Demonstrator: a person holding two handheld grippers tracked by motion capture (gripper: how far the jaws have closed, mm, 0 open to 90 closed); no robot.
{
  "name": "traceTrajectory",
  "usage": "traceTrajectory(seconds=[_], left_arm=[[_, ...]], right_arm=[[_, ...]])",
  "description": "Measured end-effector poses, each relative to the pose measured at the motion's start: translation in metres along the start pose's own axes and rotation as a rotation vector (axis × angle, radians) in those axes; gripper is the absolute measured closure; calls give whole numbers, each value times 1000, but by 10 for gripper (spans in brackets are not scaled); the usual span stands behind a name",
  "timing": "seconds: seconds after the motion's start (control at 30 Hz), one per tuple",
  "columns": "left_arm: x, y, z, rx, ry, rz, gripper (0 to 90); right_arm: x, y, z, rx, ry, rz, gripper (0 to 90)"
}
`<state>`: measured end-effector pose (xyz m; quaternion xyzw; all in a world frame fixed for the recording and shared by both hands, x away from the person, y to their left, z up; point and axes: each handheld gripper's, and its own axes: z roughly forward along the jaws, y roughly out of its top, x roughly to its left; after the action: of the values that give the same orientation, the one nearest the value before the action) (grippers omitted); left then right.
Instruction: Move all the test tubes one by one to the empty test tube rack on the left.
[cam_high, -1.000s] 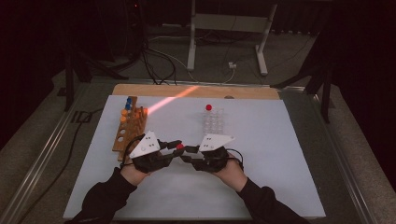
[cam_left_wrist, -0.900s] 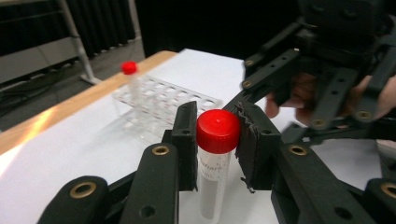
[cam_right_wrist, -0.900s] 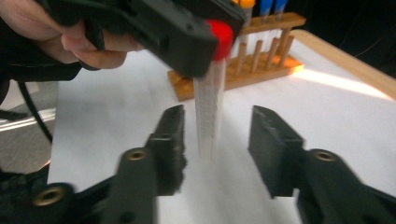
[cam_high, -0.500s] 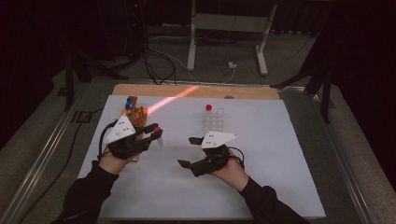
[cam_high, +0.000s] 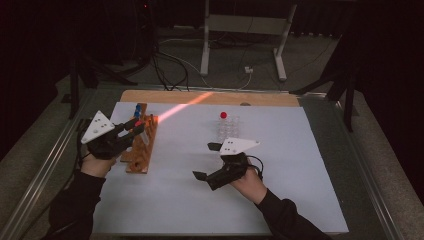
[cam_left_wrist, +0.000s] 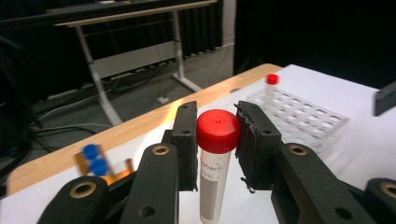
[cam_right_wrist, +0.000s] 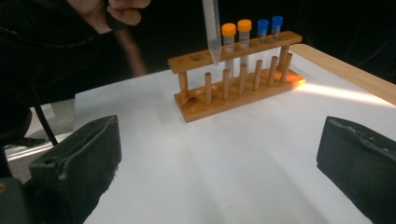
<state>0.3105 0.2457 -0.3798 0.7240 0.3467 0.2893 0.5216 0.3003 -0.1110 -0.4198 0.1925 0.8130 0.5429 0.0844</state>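
My left gripper is shut on a clear tube with a red cap, gripped just under the cap. The tube hangs upright, its tip just above an empty hole near the front end of the wooden rack. That rack holds two orange-capped tubes and two blue-capped ones. My right gripper is over the middle of the white mat. Its jaws have just been opening and stand wide, with nothing between the pads.
A clear plastic rack stands behind the right gripper with one red-capped tube in its far corner. A wooden board borders the mat's far edge, and an orange streak of light crosses it. Cables and a metal stand lie beyond the table.
The left gripper carried the red-capped tube from the centre, where both grippers met, leftward and up to the wooden rack. The right gripper stayed in place and opened its jaws wide.
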Motion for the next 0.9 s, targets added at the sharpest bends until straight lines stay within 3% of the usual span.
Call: traceTrajectory(seconds=[0.3, 0.5, 0.77, 0.9], left_arm=[[18, -5, -10, 8, 95, -3, 714], [29, -12, -11, 17, 134, -22, 714], [39, -29, -1, 55, 130, -76, 714], [40, -35, 4, 79, 128, -84, 714]], right_arm=[[-3, -1, -1, -5, -11, -2, 0], [-2, -1, -1, 4, -5, -5, 1], [-3, 0, -2, -2, -2, -5, 1], [-3, -1, -2, -5, -5, -6, 1]])
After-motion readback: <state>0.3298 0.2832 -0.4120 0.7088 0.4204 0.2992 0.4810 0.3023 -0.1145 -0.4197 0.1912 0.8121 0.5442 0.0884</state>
